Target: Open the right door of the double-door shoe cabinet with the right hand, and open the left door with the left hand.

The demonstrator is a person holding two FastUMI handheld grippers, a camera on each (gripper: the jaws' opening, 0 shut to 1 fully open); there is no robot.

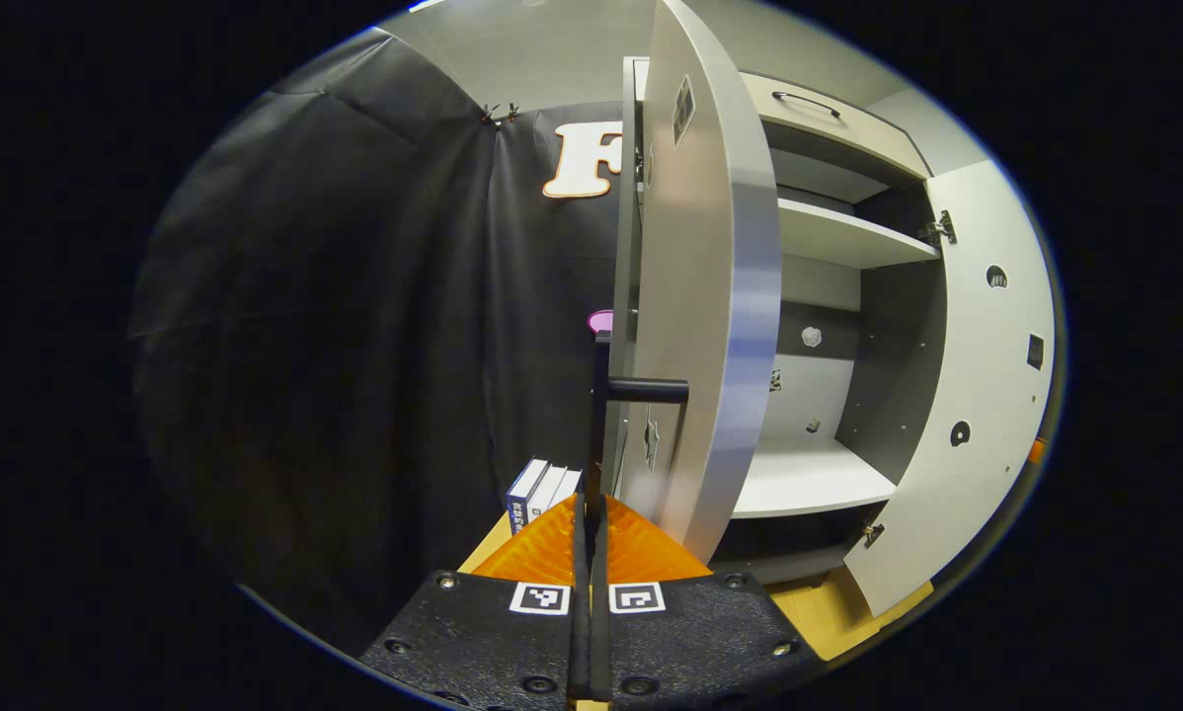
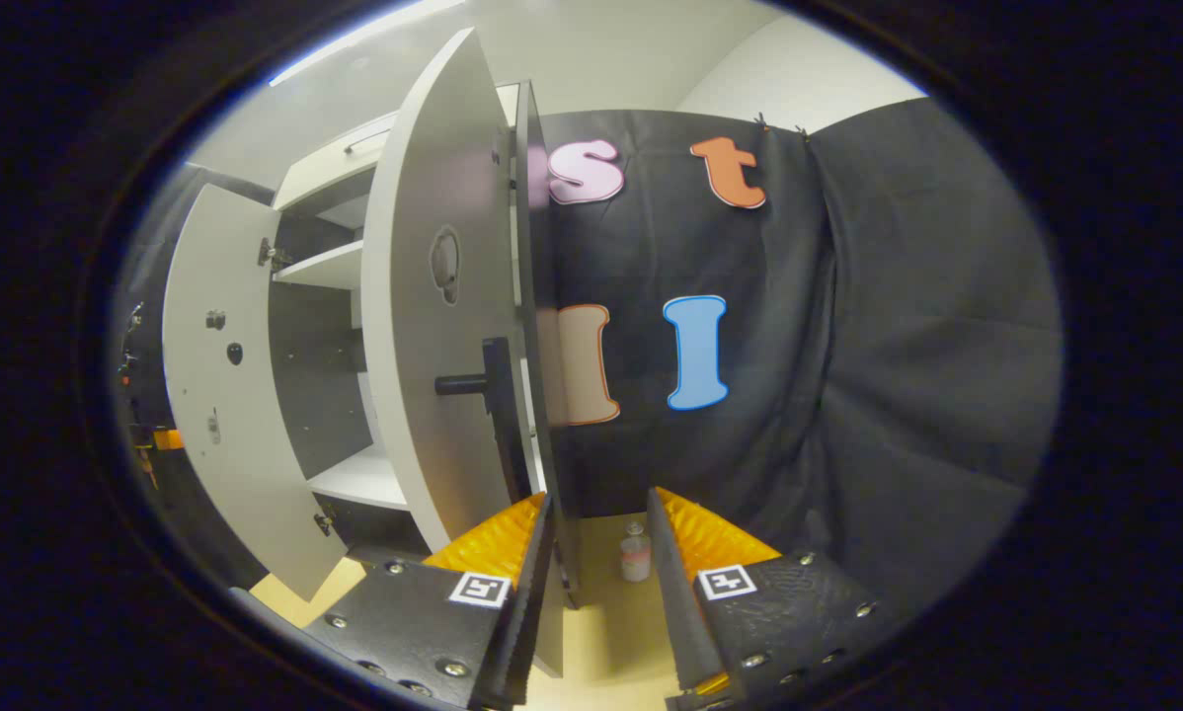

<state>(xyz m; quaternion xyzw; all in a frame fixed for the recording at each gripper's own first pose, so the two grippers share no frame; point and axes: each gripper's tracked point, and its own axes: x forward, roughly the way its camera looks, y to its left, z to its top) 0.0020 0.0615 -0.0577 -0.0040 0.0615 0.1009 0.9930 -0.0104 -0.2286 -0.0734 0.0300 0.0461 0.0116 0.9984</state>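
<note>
Both doors of the grey shoe cabinet stand swung wide open. In the left gripper view the left door is edge-on just ahead. Its black bar handle runs down into my left gripper, which is shut on the bar's lower end. The right door hangs open at the far right. In the right gripper view the right door is close on the left, with its black handle. My right gripper is open. The door's thin edge passes between its fingers, untouched. The left door shows farther left.
Bare white shelves show inside the cabinet, with a drawer on top. Several books stand on the wooden floor left of the cabinet. A small bottle sits on the floor by the booth's black cloth wall.
</note>
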